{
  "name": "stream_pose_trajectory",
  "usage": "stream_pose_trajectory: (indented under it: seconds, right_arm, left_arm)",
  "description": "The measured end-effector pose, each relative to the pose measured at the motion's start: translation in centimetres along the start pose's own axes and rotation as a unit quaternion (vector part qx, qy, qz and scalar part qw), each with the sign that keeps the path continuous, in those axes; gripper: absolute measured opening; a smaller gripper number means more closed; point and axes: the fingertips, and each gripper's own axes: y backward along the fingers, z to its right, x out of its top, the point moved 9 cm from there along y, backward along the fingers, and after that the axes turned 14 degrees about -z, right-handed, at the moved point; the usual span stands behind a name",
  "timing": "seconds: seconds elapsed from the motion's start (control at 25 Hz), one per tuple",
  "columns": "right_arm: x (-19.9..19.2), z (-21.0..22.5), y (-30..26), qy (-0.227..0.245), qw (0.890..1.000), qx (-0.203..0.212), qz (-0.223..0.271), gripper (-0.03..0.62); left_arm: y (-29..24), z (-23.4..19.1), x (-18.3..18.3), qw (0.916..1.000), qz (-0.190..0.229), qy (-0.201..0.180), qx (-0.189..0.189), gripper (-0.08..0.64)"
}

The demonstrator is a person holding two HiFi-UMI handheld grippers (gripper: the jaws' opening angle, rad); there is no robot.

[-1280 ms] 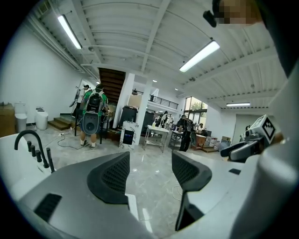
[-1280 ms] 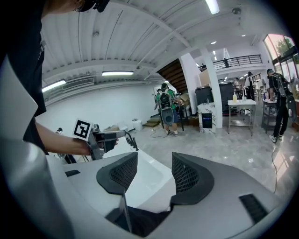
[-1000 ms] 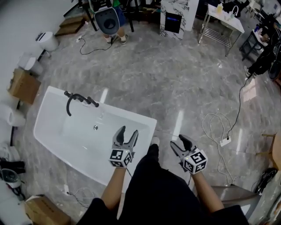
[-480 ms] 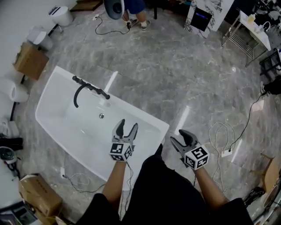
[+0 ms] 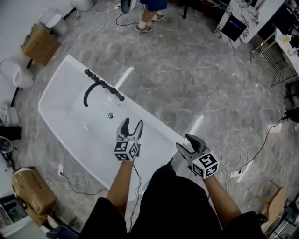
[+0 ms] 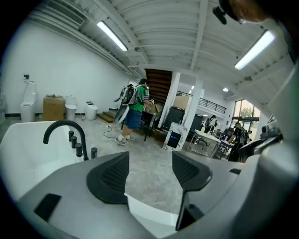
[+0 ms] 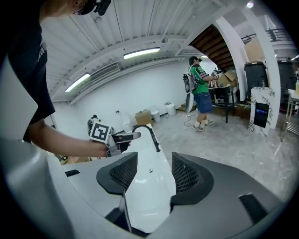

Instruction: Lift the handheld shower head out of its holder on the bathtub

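1. Surroundings: a grey marbled floor point(image 5: 187, 79) carries a white rectangular bathtub point(image 5: 56, 84) set slantwise. Brown cardboard boxes point(image 5: 41, 44) are ranged beyond its left end. A person in blue shorts point(image 5: 152, 7) stands well beyond it, and a white cable point(image 5: 233, 156) is coiled on the floor to its right.
2. Fittings: a row of black fittings is mounted on the tub's far rim, with a curved black spout point(image 5: 87, 95) arching over the basin. A small round metal drain point(image 5: 110, 115) is set in the basin floor.
3. In the way: the basin and drain lie between the grippers and the far rim.
4. Task item: the black handheld shower head point(image 5: 119, 95) is seated at the end of the fitting row nearest the person. Its long axis appears to run along the rim, in line with the row. The end that bears the spray face cannot be told.
5. Left gripper point(image 5: 132, 125): held over the basin near the drain, jaws parted, nothing between them.
6. Right gripper point(image 5: 186, 144): held near the tub's right end, jaws parted and unladen.
7. Change: compared with half a second ago, the fitting row is seen nearer the left gripper in the head view, and both sets of jaws remain parted.
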Motion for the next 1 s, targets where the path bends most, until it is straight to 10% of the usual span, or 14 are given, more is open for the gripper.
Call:
stream_pose_trajectory:
  seconds: [1.0]
  right_arm:
    - [4.1,0.5,-10.6,0.024,0.996,0.069,-0.049,0.199]
  left_arm:
    - [-13.7,-15.6,-0.7,0.986,-0.048,0.117,0.109,0.274]
